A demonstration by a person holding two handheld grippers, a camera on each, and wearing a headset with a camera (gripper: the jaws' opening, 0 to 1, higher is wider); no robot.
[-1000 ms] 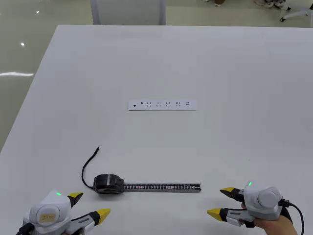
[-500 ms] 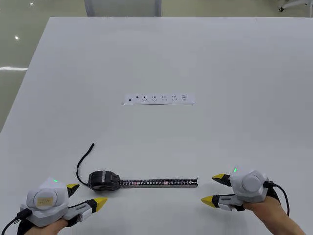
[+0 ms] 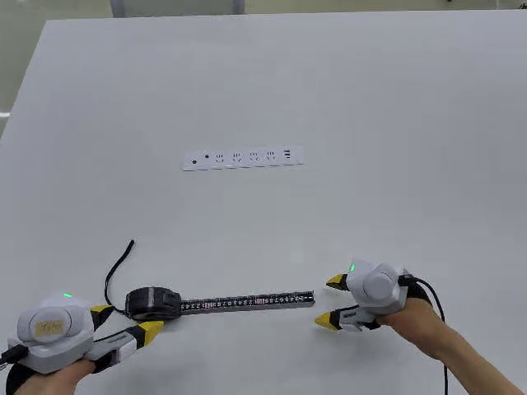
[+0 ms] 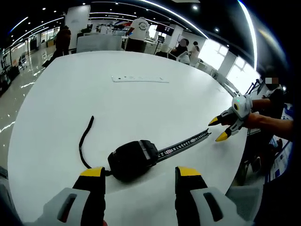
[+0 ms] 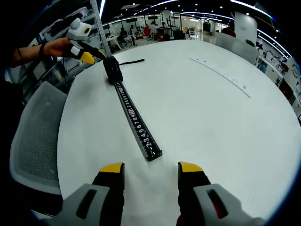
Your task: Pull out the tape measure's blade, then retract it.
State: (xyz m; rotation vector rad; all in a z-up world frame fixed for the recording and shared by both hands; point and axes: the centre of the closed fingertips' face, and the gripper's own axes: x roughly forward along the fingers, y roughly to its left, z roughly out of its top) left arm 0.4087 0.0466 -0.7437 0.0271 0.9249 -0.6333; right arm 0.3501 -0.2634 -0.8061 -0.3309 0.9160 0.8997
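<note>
Yellow fingers (image 3: 151, 329) (spread) flank tape measure (image 3: 152, 303).

Head view looks down; gripper views face each other across blade (image 3: 247, 302).

On my white tabletop (image 3: 370, 123), the black tape measure (image 3: 152, 303) lies front-left, its steel blade (image 3: 247, 301) running rightward. My left gripper (image 3: 130, 319) sits just before the case and my right gripper (image 3: 328, 302) just beyond the blade's tip. A white power strip (image 3: 242, 157) lies behind, well apart.

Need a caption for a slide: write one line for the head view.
Open left gripper and right gripper at either end of a tape measure, blade extended, on a white table.
</note>
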